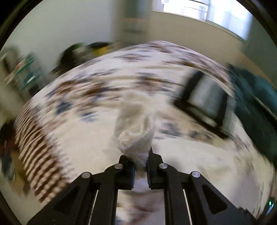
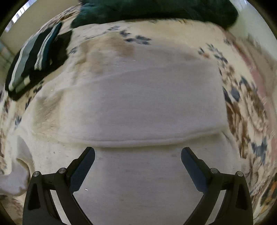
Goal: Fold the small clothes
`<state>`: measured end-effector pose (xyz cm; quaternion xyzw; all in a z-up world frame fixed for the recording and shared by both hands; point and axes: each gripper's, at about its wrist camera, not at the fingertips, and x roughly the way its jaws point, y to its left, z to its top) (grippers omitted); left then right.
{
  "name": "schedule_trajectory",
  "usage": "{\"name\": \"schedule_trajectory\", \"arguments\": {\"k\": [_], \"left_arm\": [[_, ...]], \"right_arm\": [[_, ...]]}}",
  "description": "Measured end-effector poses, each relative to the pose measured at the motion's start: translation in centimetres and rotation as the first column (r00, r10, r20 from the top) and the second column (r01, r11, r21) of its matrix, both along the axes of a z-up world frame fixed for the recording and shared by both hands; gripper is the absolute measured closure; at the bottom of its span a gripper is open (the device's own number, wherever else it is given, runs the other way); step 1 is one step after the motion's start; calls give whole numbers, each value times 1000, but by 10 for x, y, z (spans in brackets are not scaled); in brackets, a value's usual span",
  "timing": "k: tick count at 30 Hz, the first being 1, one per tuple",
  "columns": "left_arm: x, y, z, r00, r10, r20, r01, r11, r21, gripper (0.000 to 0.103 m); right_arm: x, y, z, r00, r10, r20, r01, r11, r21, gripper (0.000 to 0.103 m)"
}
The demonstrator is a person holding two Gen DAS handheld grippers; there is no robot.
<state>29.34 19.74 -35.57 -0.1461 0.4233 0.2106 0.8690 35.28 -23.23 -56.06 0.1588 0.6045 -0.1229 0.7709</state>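
Note:
In the left wrist view my left gripper [image 1: 140, 160] is shut on a bunched corner of a white garment [image 1: 136, 135], which rises from the jaws and trails down to the flowered bedspread [image 1: 97, 81]; the picture is blurred by motion. In the right wrist view the same white garment [image 2: 138, 97] lies spread flat on the bed with a folded edge running across just beyond my right gripper [image 2: 138, 152]. That gripper stands open over the cloth, nothing between its fingers.
A stack of folded dark and striped clothes [image 2: 36, 57] lies on the bed at the upper left of the right wrist view, also seen as a dark-edged pile [image 1: 204, 100]. A dark teal blanket [image 2: 155, 10] lies along the bed's far side. A wall and a window lie beyond.

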Motion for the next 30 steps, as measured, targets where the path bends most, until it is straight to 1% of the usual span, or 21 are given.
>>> {"name": "schedule_trajectory", "arguments": {"k": [1,3,4,5,7,9,11,15,16,19,20,21,22,23,24,25,26,27,28,29,30], "left_arm": [[16,-37,-1,996,-85,-2,85,996,-16,95],[36,-91,-2,980,-197,-4,197,980,-18,95],[46,-129,-5,962,-272,-3,272,962,-21,95],[51,-151,-7,950,-312,-4,312,950,-25,95],[63,-220,-20,901,-433,-22,432,900,-53,95],[69,-273,-29,861,-508,-40,504,861,-71,95],[72,-331,-45,805,-590,-65,585,807,-83,95],[72,-407,-64,729,-678,-98,670,735,-104,95],[73,-428,-73,697,-707,-123,698,708,-110,94],[78,-449,-89,642,-748,-170,730,664,-163,87],[78,-449,-92,638,-750,-176,729,662,-177,77],[79,-446,-93,639,-748,-179,724,664,-188,64],[80,-436,-90,643,-747,-169,716,665,-213,58],[79,-424,-87,654,-740,-157,705,672,-227,42],[78,-411,-82,675,-723,-150,688,689,-229,22],[77,-392,-77,698,-701,-147,664,710,-236,16],[76,-369,-72,727,-672,-144,634,736,-236,14],[76,-352,-70,749,-646,-150,610,760,-226,14],[78,-321,-64,784,-600,-160,568,797,-205,14],[80,-304,-63,802,-574,-167,545,816,-192,14],[82,-282,-62,826,-533,-181,510,845,-160,14]], "right_arm": [[-2,-11,0,1000,-4,3,4,1000,16,2],[-10,-42,-1,1000,-22,2,22,1000,19,2],[-12,-55,0,999,-32,3,32,999,14,2],[-15,-73,0,999,-48,0,48,999,7,2],[-22,-105,3,996,-84,-2,84,996,-2,2],[-30,-134,4,993,-114,-6,114,993,-18,2],[-37,-163,5,991,-137,-9,136,990,-33,2],[-50,-209,6,986,-165,-26,163,985,-57,2],[-50,-215,7,986,-166,-29,164,985,-55,2],[-57,-238,11,988,-153,-15,152,988,-24,2],[-58,-243,14,989,-146,-6,146,989,-5,2],[-58,-246,16,990,-141,0,141,990,8,2],[-59,-249,20,991,-130,10,130,991,37,2],[-58,-248,22,992,-126,19,124,990,64,2],[-57,-248,25,992,-123,36,118,986,119,2],[-54,-246,27,991,-123,47,113,977,179,2],[-49,-242,27,991,-120,57,104,966,235,2],[-43,-236,28,991,-115,68,93,957,276,2],[-37,-232,27,991,-112,78,83,949,305,2],[-29,-226,26,990,-108,92,70,937,343,2],[-16,-218,22,990,-103,100,58,924,378,2]]}}
